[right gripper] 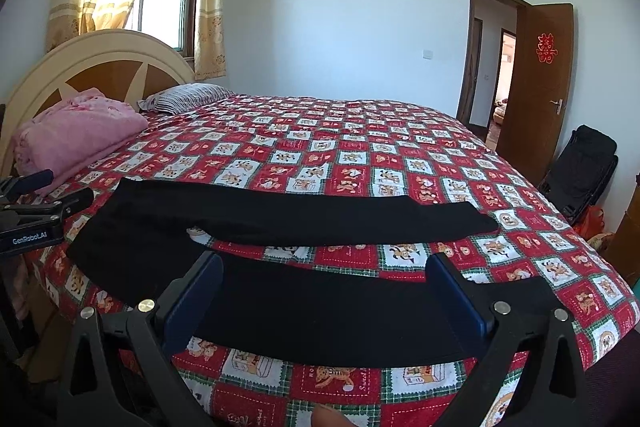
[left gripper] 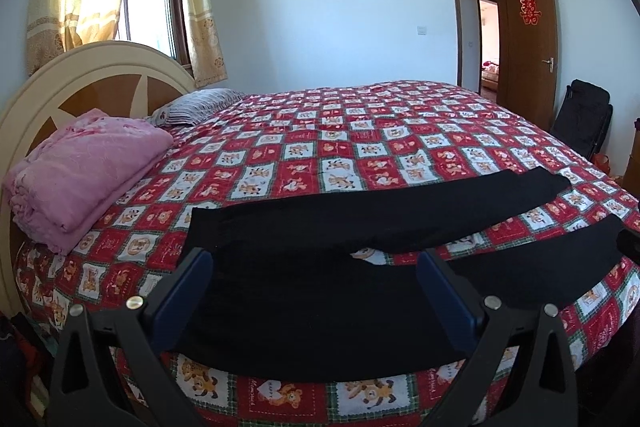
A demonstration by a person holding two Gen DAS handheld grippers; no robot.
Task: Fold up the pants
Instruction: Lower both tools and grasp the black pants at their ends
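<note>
Left wrist view: left gripper (left gripper: 314, 259) spread wide, nothing clamped, over the waist of black pants (left gripper: 360, 223) lying flat along the near edge of the bed (left gripper: 320, 131); broad bare quilt beyond.

Right wrist view: right gripper (right gripper: 324, 263) likewise apart above the near leg; legs splayed, far leg reaching toward the foot edge.

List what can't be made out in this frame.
- Pants: waistband detail lost in flat black, both views.
- Near leg's cuff: hidden behind the right gripper's finger, right view.
- Left gripper: whether it touches the fabric is unclear.
- Next room past the door: too small.
</note>
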